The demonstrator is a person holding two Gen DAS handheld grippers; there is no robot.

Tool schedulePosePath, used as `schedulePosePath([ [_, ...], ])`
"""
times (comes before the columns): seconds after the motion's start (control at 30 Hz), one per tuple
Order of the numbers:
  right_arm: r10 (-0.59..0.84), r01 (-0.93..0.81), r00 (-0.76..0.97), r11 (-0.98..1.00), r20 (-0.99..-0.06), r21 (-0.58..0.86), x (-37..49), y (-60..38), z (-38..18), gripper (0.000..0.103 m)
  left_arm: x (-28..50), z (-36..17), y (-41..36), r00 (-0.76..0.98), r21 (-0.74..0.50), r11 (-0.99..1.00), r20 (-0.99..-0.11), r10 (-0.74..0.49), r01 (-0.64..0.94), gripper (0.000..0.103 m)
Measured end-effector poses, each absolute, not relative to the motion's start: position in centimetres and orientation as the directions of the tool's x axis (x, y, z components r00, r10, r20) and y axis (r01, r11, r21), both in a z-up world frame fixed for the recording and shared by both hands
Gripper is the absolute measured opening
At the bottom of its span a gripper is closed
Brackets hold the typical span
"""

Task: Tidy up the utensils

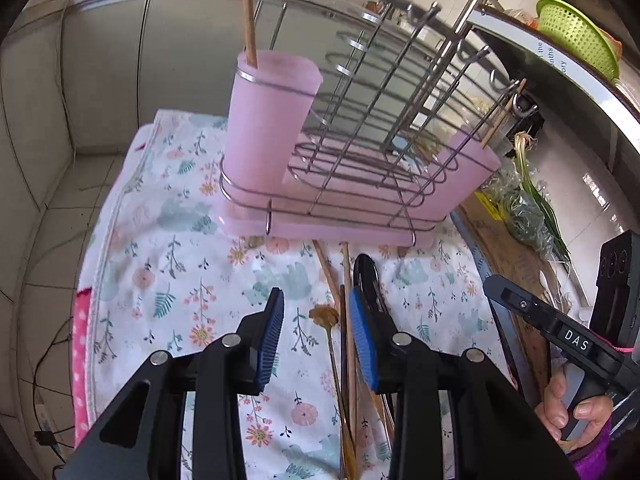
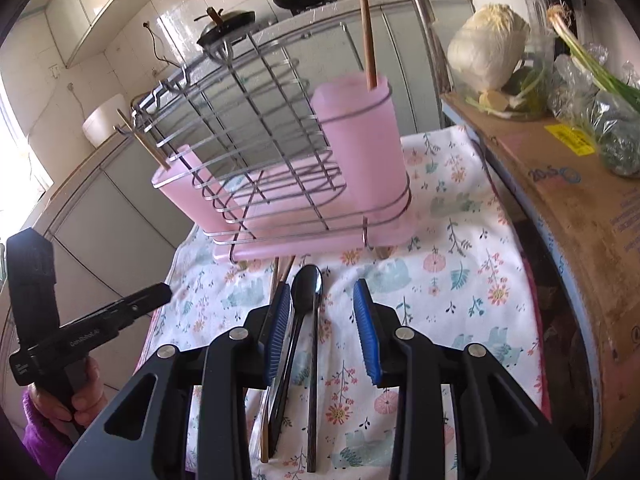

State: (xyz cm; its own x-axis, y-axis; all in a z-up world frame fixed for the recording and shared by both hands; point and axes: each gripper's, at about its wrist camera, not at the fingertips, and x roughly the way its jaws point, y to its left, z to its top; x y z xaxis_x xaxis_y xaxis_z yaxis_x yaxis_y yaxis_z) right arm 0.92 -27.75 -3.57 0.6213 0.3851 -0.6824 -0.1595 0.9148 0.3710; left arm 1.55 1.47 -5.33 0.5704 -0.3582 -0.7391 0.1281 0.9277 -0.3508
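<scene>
I see dark, slim utensils (image 2: 308,344) before the pink rack (image 2: 304,184); my left gripper (image 1: 318,336) and right gripper (image 2: 322,330) gape, holding nothing.

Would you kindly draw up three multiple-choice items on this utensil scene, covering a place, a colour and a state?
1. Where does the black spoon lie?
A. On the floral cloth, in front of the rack
B. Inside the tall cup
C. On the cardboard box

2. What colour is the tall cup?
A. Green
B. Pink
C. Blue

3. How do the right tongs stand?
A. Shut on the spoon
B. Open, holding nothing
C. Shut on a chopstick

Key: 1 A, the spoon rests flat on the cloth below the rack. 2 B, its wall is pale pink. 3 B, a gap shows on both sides of the spoon.
</scene>
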Motion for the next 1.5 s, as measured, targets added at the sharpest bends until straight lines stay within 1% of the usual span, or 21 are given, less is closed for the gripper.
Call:
schedulePosePath([
  [0.07,0.398,-0.16,0.598,0.91,-0.696,0.383,1.1,-27.7,-4.3,0.034,2.1,-6.6,1.4,0.527,-0.384,0.915,-0.756,-0.388,0.124,0.03],
  [0.13,0.416,-0.161,0.577,0.902,-0.703,0.401,1.2,-27.7,-4.9,0.034,2.6,-7.8,1.3,0.488,-0.417,0.901,-0.766,-0.419,0.118,0.024],
  [0.27,0.445,-0.162,0.544,0.887,-0.711,0.432,1.7,-27.6,-5.9,0.033,4.0,-9.9,0.9,0.413,-0.471,0.877,-0.783,-0.465,0.094,0.02],
  [0.3,0.453,-0.163,0.537,0.884,-0.712,0.439,1.9,-27.6,-6.1,0.033,4.4,-10.4,0.8,0.396,-0.481,0.873,-0.787,-0.473,0.087,0.018],
  [0.53,0.48,-0.17,0.497,0.87,-0.723,0.462,2.5,-27.3,-7.5,0.033,6.0,-12.6,-0.1,0.325,-0.5,0.865,-0.811,-0.487,0.049,0.011],
  [0.93,0.508,-0.157,0.459,0.854,-0.729,0.496,2.9,-27.3,-8.6,0.03,7.2,-13.4,-2.0,0.306,-0.473,0.88,-0.831,-0.465,0.054,0.01],
  [1.37,0.519,-0.159,0.427,0.849,-0.74,0.504,3.1,-26.8,-9.0,0.029,7.6,-14.1,-3.2,0.272,-0.491,0.868,-0.827,-0.493,0.08,0.011],
  [1.47,0.522,-0.155,0.415,0.848,-0.746,0.507,3.3,-26.6,-9.2,0.025,7.4,-14.1,-3.2,0.286,-0.501,0.861,-0.814,-0.505,0.094,0.005],
  [1.5,0.522,-0.153,0.41,0.848,-0.748,0.508,3.4,-26.6,-9.3,0.024,7.3,-14.0,-3.2,0.301,-0.492,0.865,-0.814,-0.497,0.097,0.001],
])
